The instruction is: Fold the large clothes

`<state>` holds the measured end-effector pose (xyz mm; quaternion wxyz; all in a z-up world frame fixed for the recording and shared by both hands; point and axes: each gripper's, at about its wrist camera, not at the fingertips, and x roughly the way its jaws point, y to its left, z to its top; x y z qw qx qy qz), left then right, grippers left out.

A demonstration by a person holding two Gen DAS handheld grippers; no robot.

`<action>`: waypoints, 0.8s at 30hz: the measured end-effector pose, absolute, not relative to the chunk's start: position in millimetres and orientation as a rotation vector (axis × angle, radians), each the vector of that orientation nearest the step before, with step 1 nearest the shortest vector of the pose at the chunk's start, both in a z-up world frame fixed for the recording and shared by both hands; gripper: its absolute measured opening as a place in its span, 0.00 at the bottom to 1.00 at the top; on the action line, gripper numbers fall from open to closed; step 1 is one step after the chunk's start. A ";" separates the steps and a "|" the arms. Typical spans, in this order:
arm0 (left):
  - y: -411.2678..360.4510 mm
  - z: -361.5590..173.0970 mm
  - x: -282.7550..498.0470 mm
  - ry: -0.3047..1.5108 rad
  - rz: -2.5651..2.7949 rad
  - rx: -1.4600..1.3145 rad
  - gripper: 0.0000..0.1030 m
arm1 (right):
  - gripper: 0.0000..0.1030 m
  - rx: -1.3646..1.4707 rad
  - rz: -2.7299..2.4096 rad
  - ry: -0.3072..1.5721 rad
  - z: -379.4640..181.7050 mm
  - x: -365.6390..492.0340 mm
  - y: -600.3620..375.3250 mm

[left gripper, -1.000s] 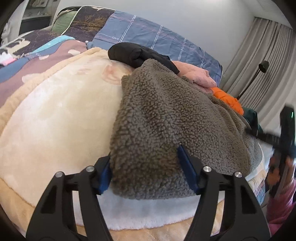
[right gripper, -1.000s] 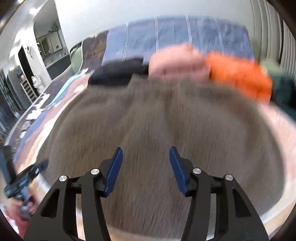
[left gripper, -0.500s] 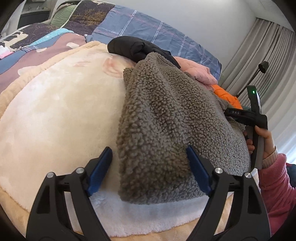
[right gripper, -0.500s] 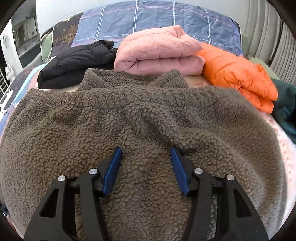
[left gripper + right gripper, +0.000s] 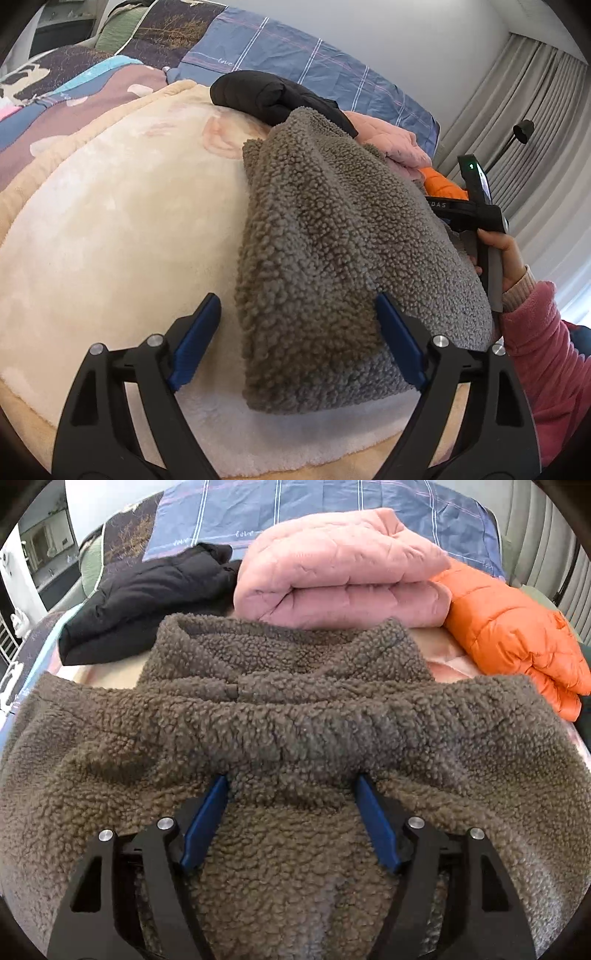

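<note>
Fleece jacket (image 5: 295, 716), grey-brown sherpa pile, folded and spread across cream blanket (image 5: 118, 229) on bed; collar end toward headboard, near hem toward both tools. Fills most of right wrist view, right half of left wrist view

Cream blanket: plush, bare to left of jacket, white patch under jacket's near corner

Blue plaid bedding (image 5: 295, 55) along far edge, under wall; grey curtains (image 5: 535, 110) at right of left wrist view

Row of folded garments beyond collar: black puffer (image 5: 147, 602) at left, pink quilted piece (image 5: 343, 568) in middle and just beside collar, orange puffer (image 5: 517, 635) at right. Black puffer touching jacket's far end in left wrist view

Left gripper (image 5: 295, 314): jaws wide and opening. Near left corner of jacket between them; right pad against or just behind fleece edge, left pad clear of cloth with blanket showing in gap. No grip

Right gripper (image 5: 291, 786): pointed steeply down onto middle of jacket, jaws opening. Blue fingertips (image 5: 218, 790) sunk into pile just below thick cross fold; fleece between pads lying flat, not pinched or lifted

Right hand (image 5: 506, 258) in pink sleeve (image 5: 546, 354), seen from left wrist view at jacket's right edge, wrapped round black tool handle with small green light
</note>
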<state>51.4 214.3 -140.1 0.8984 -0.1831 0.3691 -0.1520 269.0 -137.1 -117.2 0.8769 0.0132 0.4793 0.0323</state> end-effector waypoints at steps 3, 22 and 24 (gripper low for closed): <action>215.3 -132.6 47.4 0.746 -0.300 -0.356 0.84 | 0.69 0.031 0.048 0.933 -94.1 242.1 -138.0; 251.8 -126.4 203.6 0.846 -0.415 -0.464 0.81 | 0.76 -0.666 0.651 0.548 -97.1 -16.6 67.8; 242.8 -139.0 217.8 0.879 -0.433 -0.449 0.73 | 0.76 -0.702 0.648 0.555 -105.7 -20.0 74.3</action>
